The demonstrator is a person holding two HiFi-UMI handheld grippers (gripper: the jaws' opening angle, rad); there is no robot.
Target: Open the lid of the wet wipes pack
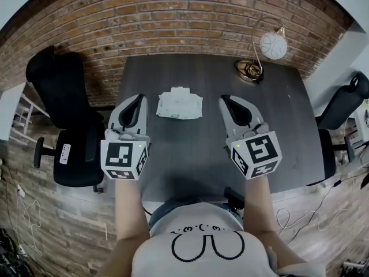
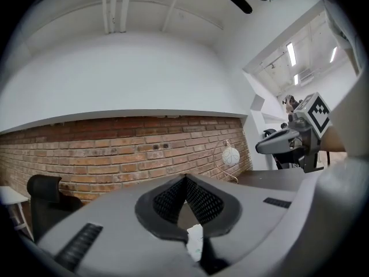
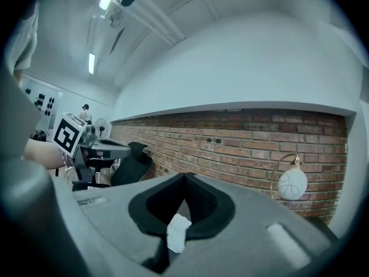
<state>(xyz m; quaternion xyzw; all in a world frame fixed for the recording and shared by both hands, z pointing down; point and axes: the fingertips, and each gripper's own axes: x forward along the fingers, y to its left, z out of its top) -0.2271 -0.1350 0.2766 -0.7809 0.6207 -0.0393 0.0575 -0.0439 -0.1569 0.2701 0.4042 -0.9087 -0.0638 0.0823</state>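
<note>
The white wet wipes pack lies flat in the middle of the dark table, lid down. My left gripper hovers just left of the pack, jaws shut with nothing in them. My right gripper hovers just right of it, jaws also together and empty. Both point level toward the brick wall. In the left gripper view the jaws meet at the tip and a sliver of the pack shows below them. In the right gripper view the jaws touch too, with a bit of the pack under them.
A lamp with a white globe stands at the table's far right corner. One black office chair is left of the table, and another chair is to the right. A brick wall runs behind the table.
</note>
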